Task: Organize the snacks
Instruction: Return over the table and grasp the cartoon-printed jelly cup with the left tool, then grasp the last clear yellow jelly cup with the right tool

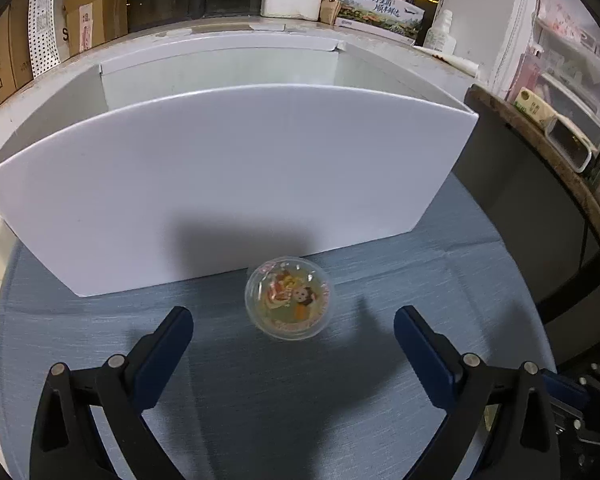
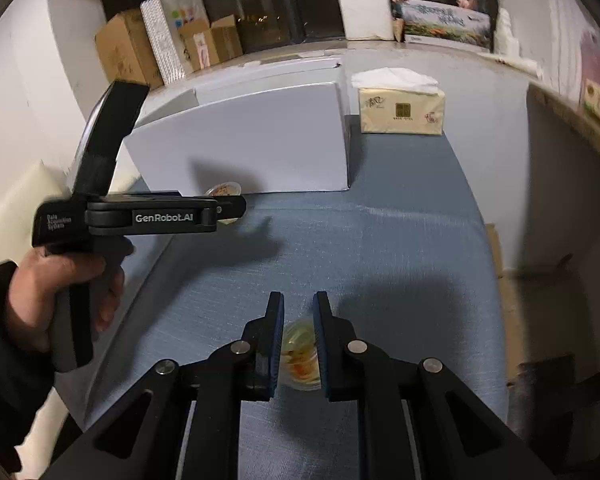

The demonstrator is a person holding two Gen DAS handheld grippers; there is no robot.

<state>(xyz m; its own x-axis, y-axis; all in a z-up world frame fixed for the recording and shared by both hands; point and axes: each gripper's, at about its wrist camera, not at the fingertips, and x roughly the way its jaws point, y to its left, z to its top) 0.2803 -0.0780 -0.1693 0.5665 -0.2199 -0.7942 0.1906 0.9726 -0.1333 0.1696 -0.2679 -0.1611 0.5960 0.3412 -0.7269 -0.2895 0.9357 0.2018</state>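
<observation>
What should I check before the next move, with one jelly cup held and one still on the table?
1. Right gripper shut on a jelly cup: ok, pads press both its sides.
2. Left gripper open wide enough for the second cup: ok, the jaws stand wider than the cup.
3. Left gripper lined up with the second cup: ok, the cup sits centred just ahead of the fingertips.
4. Second cup free to grasp: ok, though it sits close to the white box.
5. Room inside the box: cannot tell, its floor is hidden.
6. Held cup lifted off the blue cloth: cannot tell.
</observation>
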